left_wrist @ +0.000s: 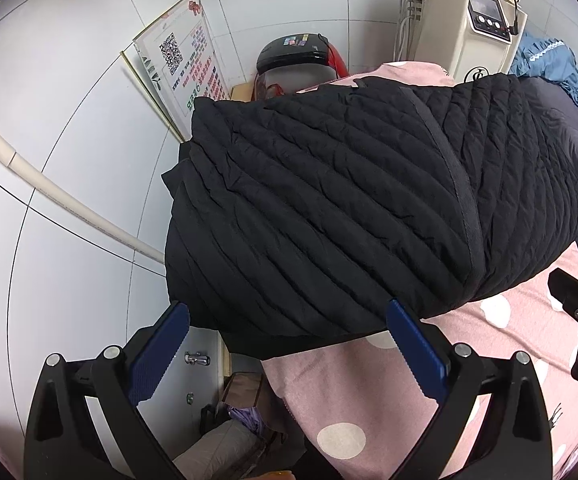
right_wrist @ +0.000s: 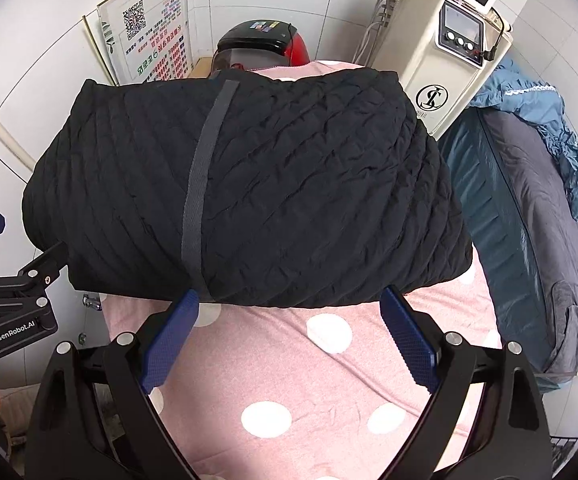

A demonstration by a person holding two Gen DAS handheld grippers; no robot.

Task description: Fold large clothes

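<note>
black quilted jacket (right_wrist: pixel 289 184) with grey stripe, pink white-dotted sheet (right_wrist: pixel 329 392), blue-padded tongs (right_wrist: pixel 289 340).

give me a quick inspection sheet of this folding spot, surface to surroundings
surface: pink polka-dot sheet on a bed, lightly creased, bare in front of the jacket.
job's things: black quilted jacket folded into a thick bundle, grey strip running front to back across it; its left edge overhangs the bed.
clutter: grey and teal bedding piled along the right side.
grippers: left gripper and right gripper both open at the jacket's near edge, jaws holding nothing.
cables: black lead plugged into the cream machine.
surroundings: white tiled wall, leaning QR-code poster, red and black appliance beyond the bed.
</note>
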